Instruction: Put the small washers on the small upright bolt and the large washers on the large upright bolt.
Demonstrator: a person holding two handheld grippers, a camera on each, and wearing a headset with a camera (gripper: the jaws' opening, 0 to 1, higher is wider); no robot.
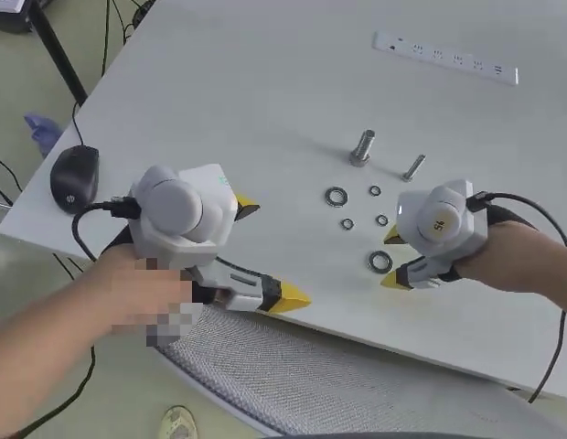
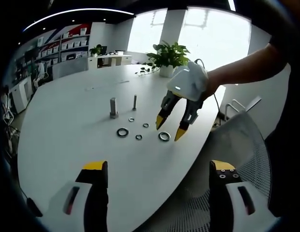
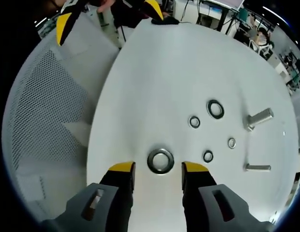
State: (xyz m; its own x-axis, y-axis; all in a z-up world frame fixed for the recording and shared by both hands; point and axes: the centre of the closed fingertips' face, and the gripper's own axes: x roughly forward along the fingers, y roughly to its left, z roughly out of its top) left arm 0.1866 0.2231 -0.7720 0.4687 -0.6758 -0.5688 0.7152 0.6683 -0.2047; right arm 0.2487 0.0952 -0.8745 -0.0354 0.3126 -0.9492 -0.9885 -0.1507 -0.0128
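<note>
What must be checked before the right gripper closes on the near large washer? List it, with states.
1. The right gripper is open: ok.
2. The large washer lies between its jaws: ok.
3. The jaws are low enough to pinch it: cannot tell.
4. The large bolt stands upright: ok.
5. The left gripper is well away from that washer: ok.

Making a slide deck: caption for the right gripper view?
Open right gripper, jaws flanking a large washer on the white table.
</note>
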